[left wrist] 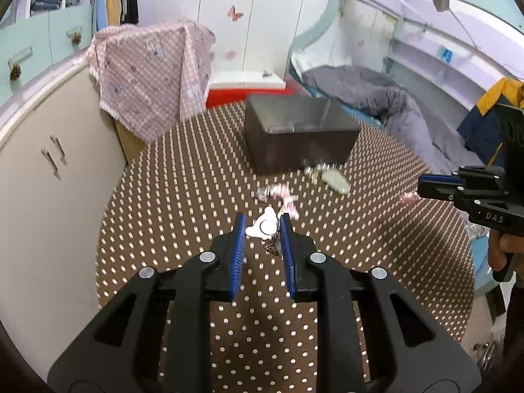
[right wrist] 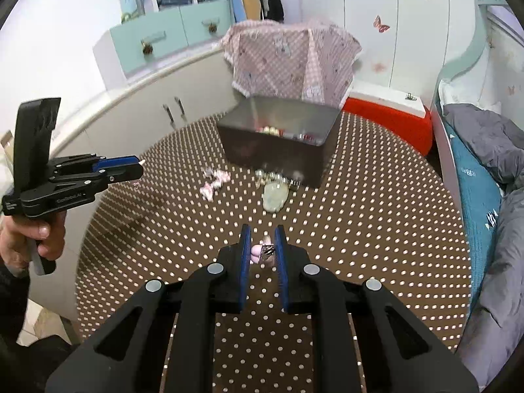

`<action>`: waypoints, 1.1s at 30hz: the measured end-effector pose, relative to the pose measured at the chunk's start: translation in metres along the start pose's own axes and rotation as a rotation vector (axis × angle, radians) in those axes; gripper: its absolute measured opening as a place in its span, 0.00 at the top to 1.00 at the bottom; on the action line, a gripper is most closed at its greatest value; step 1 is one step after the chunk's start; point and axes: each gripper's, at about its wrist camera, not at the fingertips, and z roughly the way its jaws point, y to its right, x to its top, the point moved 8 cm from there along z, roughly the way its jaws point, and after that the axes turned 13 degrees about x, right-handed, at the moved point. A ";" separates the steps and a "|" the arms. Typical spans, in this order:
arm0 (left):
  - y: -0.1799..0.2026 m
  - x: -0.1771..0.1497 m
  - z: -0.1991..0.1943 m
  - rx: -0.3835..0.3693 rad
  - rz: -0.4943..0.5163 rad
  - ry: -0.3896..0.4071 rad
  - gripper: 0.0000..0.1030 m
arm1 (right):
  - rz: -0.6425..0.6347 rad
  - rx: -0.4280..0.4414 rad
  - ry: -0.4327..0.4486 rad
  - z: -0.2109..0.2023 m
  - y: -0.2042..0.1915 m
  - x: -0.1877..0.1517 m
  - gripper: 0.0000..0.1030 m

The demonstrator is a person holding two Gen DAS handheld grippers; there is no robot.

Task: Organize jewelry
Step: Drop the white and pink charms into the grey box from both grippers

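— What did the left gripper (left wrist: 262,229) hold?

— Its blue pads were closed on a white hair clip (left wrist: 263,228), a flat piece with a round middle and a small metal part hanging under it. It hung above the dotted brown table (left wrist: 183,203).

— And the right gripper (right wrist: 262,245)?

— Its jaws were narrow and pinched a pink clip (right wrist: 262,252) with a silver part, also above the table.

— Where was the rest of the jewelry?

— The dark box (right wrist: 278,140) stood open at the far side of the table, with some beads (right wrist: 271,130) visible inside. Just in front of the box lay a pale green piece (right wrist: 276,198) and several small metal rings (right wrist: 273,175), blurred. A little to the left of them were pink and white clips (right wrist: 214,181).

— Did something stand in the way?

— These loose pieces lay between both grippers and the box. Behind the box were a pink checked cloth (right wrist: 291,62) and a red and white container (right wrist: 389,114); a bed with a grey blanket (left wrist: 386,98) was beside the table.
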 end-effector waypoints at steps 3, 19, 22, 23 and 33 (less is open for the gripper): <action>0.000 0.020 -0.012 -0.008 -0.009 0.039 0.80 | -0.008 0.006 0.045 -0.018 0.000 0.018 0.88; 0.018 0.116 -0.028 -0.022 0.064 0.161 0.80 | -0.096 0.050 0.224 -0.063 0.000 0.153 0.88; 0.022 0.128 -0.020 -0.036 0.065 0.158 0.80 | -0.096 0.063 0.230 -0.059 0.004 0.170 0.87; 0.023 0.132 -0.017 -0.040 0.066 0.156 0.80 | -0.090 0.074 0.232 -0.056 0.006 0.177 0.87; 0.032 0.152 0.024 -0.086 0.041 0.099 0.80 | -0.014 0.123 0.151 -0.008 0.026 0.187 0.87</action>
